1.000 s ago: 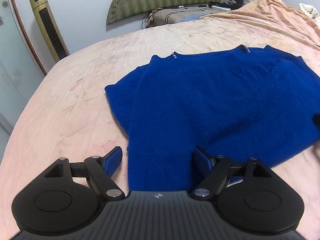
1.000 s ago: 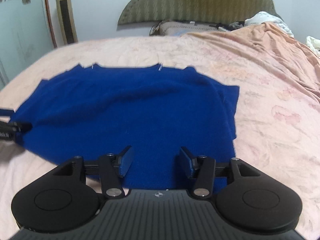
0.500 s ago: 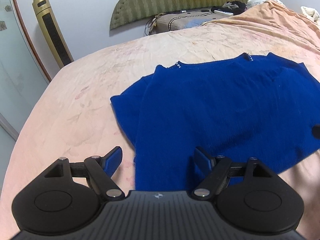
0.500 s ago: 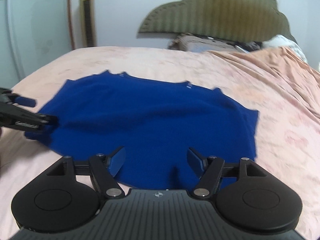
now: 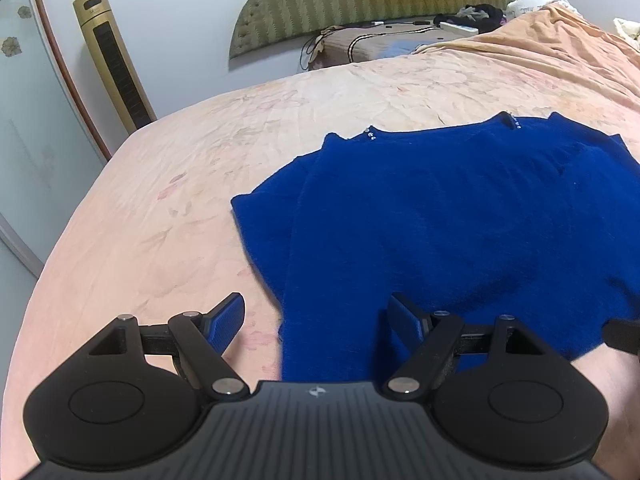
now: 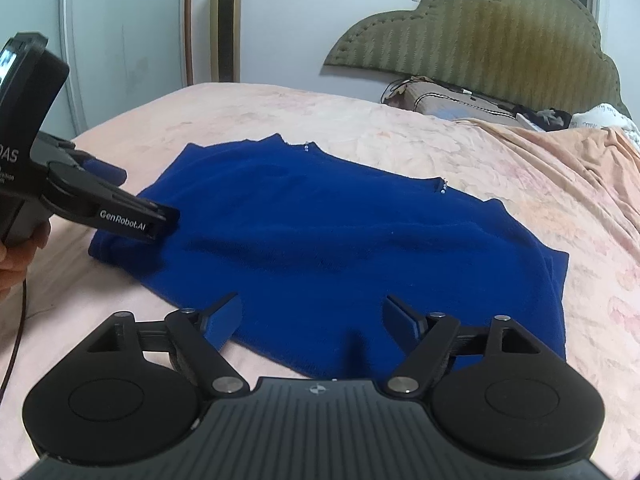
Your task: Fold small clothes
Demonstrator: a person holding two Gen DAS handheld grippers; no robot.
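On the pink floral bedsheet a fuzzy royal-blue knit top lies flat; left gripper and right gripper hover spread and empty, best pinching hem corners together, evenly

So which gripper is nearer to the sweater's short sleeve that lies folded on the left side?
The left. The left gripper is at that sleeve, jaws open beside the blue sweater. The right gripper hovers open over the hem, farther away.

Peach floral bedspread, olive padded headboard, gold tower fan, brown pillow against the wall.
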